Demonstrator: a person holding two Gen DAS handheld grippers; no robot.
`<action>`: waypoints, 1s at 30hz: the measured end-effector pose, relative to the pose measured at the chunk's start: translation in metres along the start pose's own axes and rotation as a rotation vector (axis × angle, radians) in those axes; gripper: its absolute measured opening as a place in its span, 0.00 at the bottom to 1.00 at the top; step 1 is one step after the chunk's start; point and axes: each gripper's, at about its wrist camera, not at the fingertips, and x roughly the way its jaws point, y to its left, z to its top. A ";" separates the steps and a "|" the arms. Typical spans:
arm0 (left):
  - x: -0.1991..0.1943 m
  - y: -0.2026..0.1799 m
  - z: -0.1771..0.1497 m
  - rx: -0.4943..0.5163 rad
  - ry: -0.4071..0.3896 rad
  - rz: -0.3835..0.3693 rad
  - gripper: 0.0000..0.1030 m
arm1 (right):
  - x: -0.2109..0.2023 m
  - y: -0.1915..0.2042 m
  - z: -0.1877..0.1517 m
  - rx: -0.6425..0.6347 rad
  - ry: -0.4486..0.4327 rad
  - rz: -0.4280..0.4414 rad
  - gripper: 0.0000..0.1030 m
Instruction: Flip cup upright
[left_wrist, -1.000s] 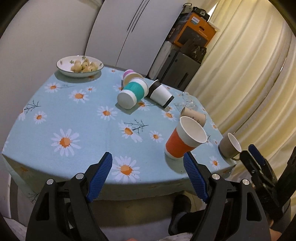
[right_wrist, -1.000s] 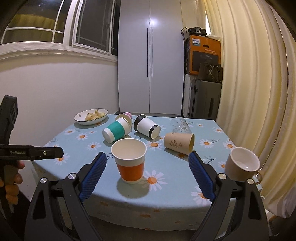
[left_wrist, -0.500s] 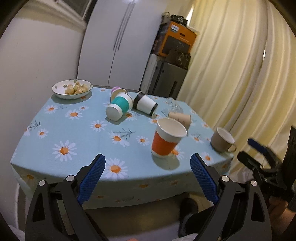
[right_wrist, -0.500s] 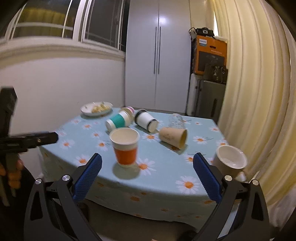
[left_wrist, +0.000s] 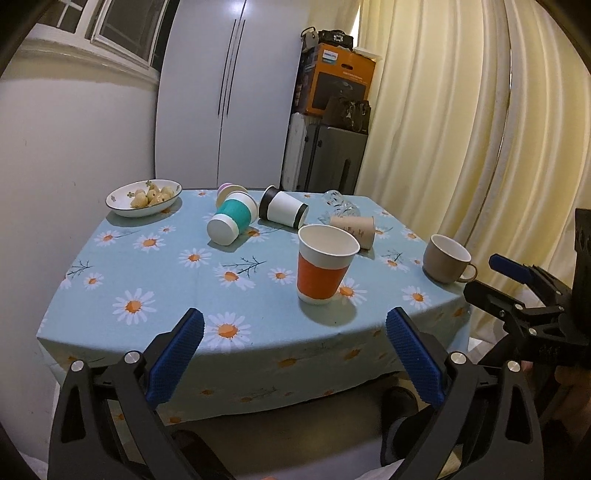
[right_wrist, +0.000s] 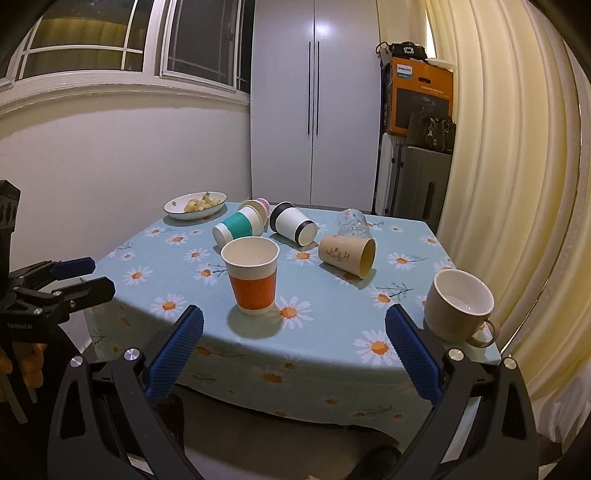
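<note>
Nearest the left wrist camera, the left tool (left_wrist: 293, 347) hangs off the near edge of the table (left_wrist: 258, 332) with its blue-padded jaws spread wide and nothing between them. The right tool (right_wrist: 294, 345) sits the same way in its own view, jaws wide apart and empty, short of the cloth's front edge. Each tool also shows at the side of the other's view, clear of the table.

The table wears a light blue cloth printed with daisies. Closest to both tools, an orange-banded paper cup (left_wrist: 325, 267) stands upright with its mouth up, near the front edge, touching nothing. To its right, by the table's right corner, a beige ceramic mug (right_wrist: 458, 308) also stands upright, handle turned toward the curtain (right_wrist: 517, 184).

Behind the orange cup, a brown paper cup (right_wrist: 347, 254) lies on its side, mouth facing right. Further back lie a white cup with black bands (right_wrist: 291, 223) on its side and a teal-sleeved cup (right_wrist: 238, 227) on its side, base toward the tools. Just behind the teal one is a pink-rimmed cup (right_wrist: 260, 205), also tipped over. A clear glass (right_wrist: 351, 223) lies near the far right edge.

At the far left corner sits a white bowl (left_wrist: 122, 201) holding pale round food. Beyond the table stand a white wardrobe (right_wrist: 314, 110), dark suitcases (right_wrist: 413, 181) and an orange box (right_wrist: 421, 96).
</note>
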 end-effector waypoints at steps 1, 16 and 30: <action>0.002 -0.001 0.000 0.002 0.010 -0.001 0.94 | 0.000 0.001 0.000 -0.005 0.000 -0.004 0.95; 0.004 0.000 -0.002 -0.006 0.022 0.000 0.94 | 0.001 0.003 -0.002 -0.010 0.008 -0.013 0.95; 0.002 0.002 -0.001 -0.014 0.013 0.024 0.94 | 0.004 0.003 -0.005 -0.013 0.019 -0.025 0.95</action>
